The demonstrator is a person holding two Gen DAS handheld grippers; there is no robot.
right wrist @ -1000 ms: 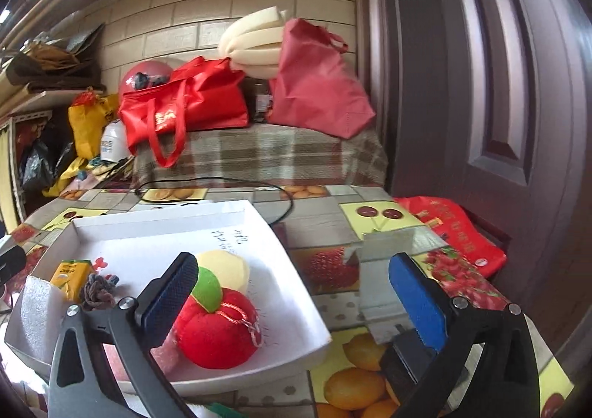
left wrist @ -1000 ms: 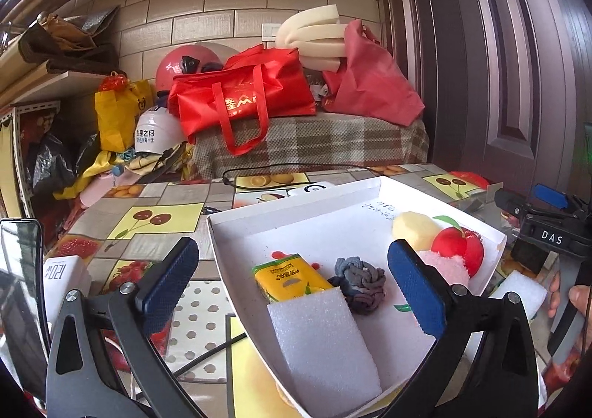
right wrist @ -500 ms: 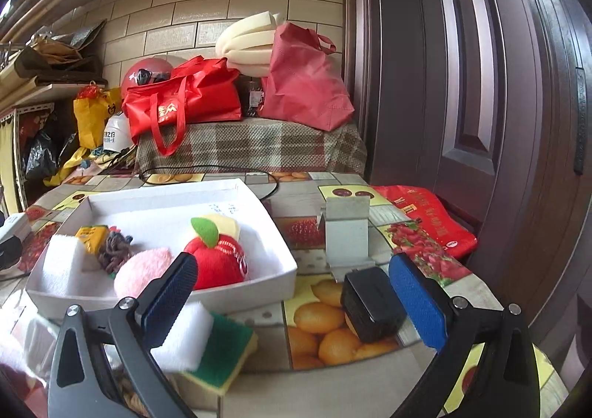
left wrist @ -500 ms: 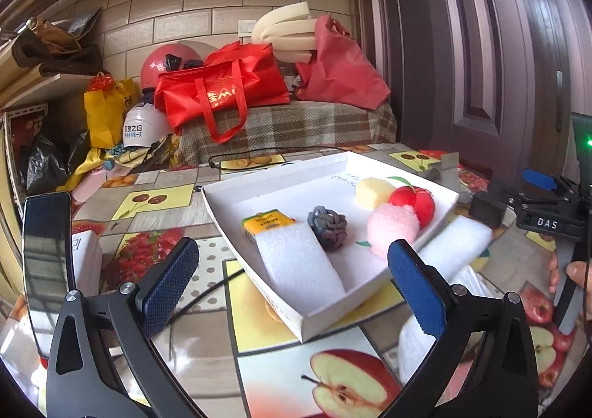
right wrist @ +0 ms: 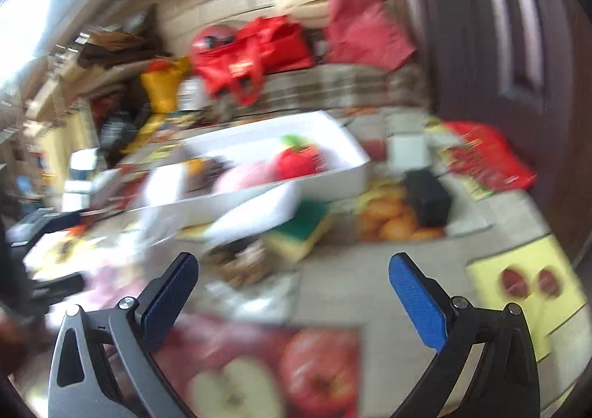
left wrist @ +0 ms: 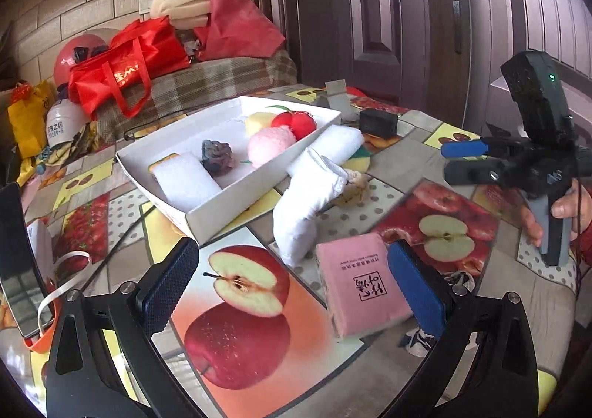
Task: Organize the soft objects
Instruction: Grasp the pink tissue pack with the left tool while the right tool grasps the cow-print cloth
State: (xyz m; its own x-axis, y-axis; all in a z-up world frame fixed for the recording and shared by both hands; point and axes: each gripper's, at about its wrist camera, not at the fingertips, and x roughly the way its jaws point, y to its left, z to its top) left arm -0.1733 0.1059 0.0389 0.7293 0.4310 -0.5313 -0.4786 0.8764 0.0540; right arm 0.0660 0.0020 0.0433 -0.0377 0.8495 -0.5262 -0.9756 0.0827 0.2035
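a white tray [left wrist: 259, 179] on the fruit-print table [left wrist: 425, 173] is seen already holding a foam block [left wrist: 183, 181], a grey knot [left wrist: 216, 155], a pink puff [left wrist: 272, 142] and a red plush apple [left wrist: 299, 121], apparently gathered there as the sorted pile. just outside the tray's near wall, a white rolled cloth [left wrist: 307, 196] and a pink tissue pack [left wrist: 360, 284] are left unsorted. the left gripper [left wrist: 292, 288] is held wide open and empty above the table, the pack touching or just beside its right pad. the right gripper [right wrist: 292, 292], blurred, is likewise spread wide, with nothing grasped.
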